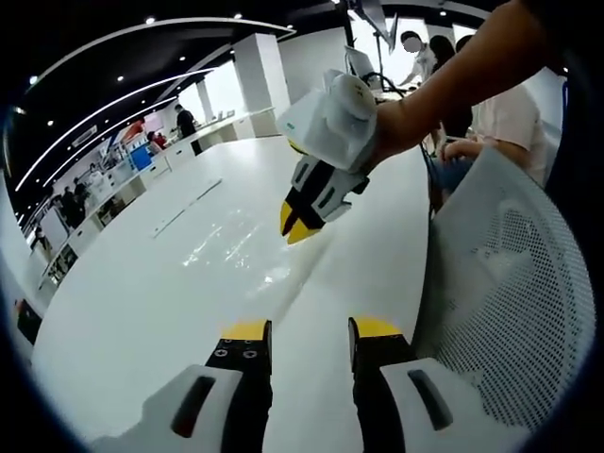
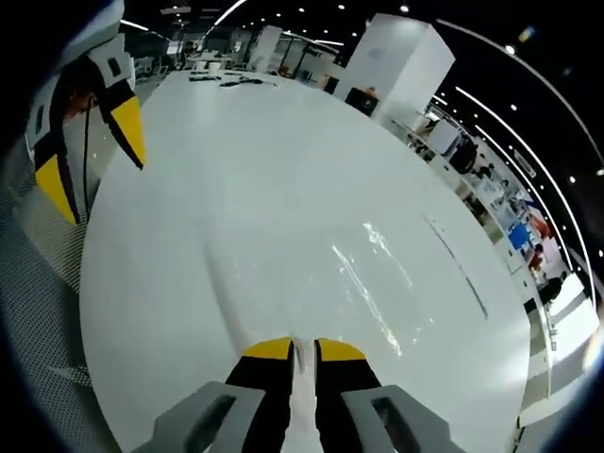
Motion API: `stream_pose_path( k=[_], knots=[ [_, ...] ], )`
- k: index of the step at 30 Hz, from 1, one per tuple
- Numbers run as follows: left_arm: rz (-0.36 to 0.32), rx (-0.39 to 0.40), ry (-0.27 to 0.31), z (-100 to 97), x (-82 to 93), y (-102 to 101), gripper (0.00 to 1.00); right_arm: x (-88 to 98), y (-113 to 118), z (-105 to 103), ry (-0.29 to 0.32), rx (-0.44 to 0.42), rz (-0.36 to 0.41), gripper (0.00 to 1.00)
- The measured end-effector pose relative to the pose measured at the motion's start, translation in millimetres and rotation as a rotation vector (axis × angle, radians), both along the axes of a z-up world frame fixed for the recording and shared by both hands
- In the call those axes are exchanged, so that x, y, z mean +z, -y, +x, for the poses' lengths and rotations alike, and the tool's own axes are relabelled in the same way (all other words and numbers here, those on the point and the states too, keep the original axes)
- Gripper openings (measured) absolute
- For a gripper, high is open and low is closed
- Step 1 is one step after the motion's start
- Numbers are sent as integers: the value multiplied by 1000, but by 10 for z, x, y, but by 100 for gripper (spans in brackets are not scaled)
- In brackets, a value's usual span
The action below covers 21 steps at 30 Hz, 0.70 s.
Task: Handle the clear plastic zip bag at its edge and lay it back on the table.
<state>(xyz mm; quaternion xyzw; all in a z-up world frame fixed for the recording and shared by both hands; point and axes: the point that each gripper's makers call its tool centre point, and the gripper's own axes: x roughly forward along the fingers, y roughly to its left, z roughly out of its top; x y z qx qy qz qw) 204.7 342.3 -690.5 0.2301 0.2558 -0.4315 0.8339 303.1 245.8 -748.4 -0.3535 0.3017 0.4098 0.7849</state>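
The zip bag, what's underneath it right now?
The white table shows through the clear zip bag; nothing else is visible beneath. The right hand-held gripper pinches its near edge.

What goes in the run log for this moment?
right tool: shut on zip bag edge | left tool: open, off bag | bag: on white table

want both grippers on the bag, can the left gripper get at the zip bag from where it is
Probably yes. The left gripper is open above bare table, and the clear zip bag lies just ahead with nothing between. The right gripper already pinches its near edge, so the left should come in beside it.
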Motion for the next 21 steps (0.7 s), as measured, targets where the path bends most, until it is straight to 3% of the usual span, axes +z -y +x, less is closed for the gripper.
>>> stream_pose_path(
  k=[6,11,21],
  knots=[
    [4,-4,-4,-13,-27,-16,30,-31,-26,-113,-49,-13,49,24],
    [18,-12,-5,-50,-36,-34,30,14,-41,-146,-53,-16,80,33],
    [16,-6,0,-36,-13,-54,29,337,-35,-55,8,-112,203,50]
  ],
)
